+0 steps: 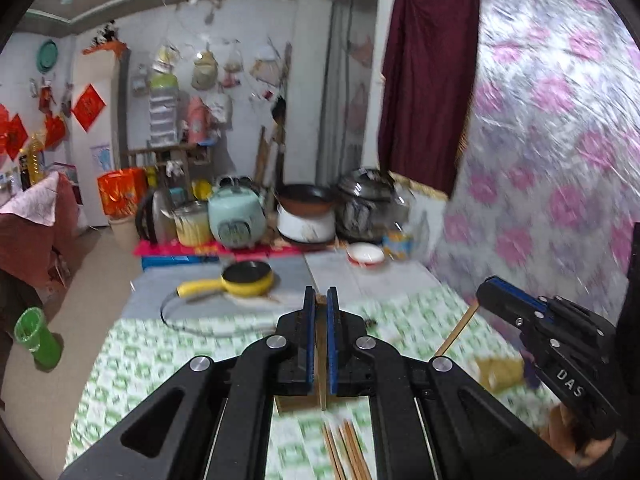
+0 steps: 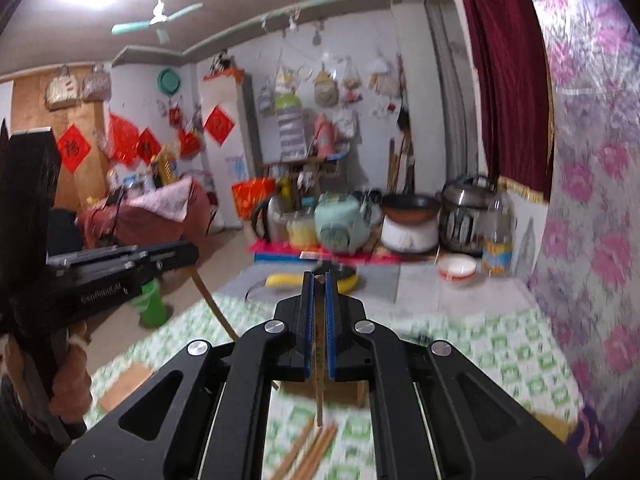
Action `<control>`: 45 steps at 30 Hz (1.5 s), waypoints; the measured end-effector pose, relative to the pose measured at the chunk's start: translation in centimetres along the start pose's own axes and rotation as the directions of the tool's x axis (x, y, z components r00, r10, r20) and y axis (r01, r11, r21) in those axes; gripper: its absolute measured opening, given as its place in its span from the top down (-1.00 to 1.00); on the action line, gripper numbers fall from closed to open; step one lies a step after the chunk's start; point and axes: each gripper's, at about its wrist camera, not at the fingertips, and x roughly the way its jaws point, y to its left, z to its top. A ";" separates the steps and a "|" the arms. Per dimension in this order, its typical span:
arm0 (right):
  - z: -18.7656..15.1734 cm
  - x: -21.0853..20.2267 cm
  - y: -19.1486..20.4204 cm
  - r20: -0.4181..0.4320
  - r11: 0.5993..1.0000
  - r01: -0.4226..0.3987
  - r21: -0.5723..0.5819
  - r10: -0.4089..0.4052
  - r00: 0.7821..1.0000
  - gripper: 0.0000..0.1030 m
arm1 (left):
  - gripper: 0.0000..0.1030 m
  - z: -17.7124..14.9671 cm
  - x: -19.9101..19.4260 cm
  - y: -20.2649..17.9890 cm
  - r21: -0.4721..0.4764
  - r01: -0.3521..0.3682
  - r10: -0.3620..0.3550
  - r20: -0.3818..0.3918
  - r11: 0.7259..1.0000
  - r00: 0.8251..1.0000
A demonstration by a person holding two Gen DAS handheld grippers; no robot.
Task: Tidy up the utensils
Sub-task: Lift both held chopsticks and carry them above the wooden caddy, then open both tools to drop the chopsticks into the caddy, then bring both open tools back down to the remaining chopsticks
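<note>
Beyond the left tool [image 1: 320, 300], in the left wrist view, a yellow pan [image 1: 244, 280] sits on the grey far part of the counter [image 1: 160, 360], with a mint rice cooker [image 1: 236, 216], a wok on a white pot [image 1: 306, 208] and a white bowl [image 1: 364, 254] behind it. Its jaws are clamped on a single chopstick [image 1: 322, 360] that runs between the pads, tilted gently downward. Loose chopsticks [image 1: 346, 452] lie on the green-patterned cloth below. At the right edge, the right tool [image 1: 492, 292] also pinches a chopstick.

From the right wrist view, the right tool [image 2: 320, 284] is likewise closed on one chopstick [image 2: 319, 380], whose end hangs just over the loose pile [image 2: 312, 448]. Only this view shows a sleeve [image 2: 68, 368] gripping the left tool [image 2: 188, 250] at the left, a green bin [image 2: 154, 304] on the floor and a ceiling fan [image 2: 160, 20].
</note>
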 end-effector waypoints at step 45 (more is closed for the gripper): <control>-18.0 -2.6 -0.8 -0.223 1.000 0.024 0.006 -0.022 0.975 -0.78 | -0.89 -22.2 -1.5 3.8 -0.017 -0.166 0.158 -0.233 0.986 0.960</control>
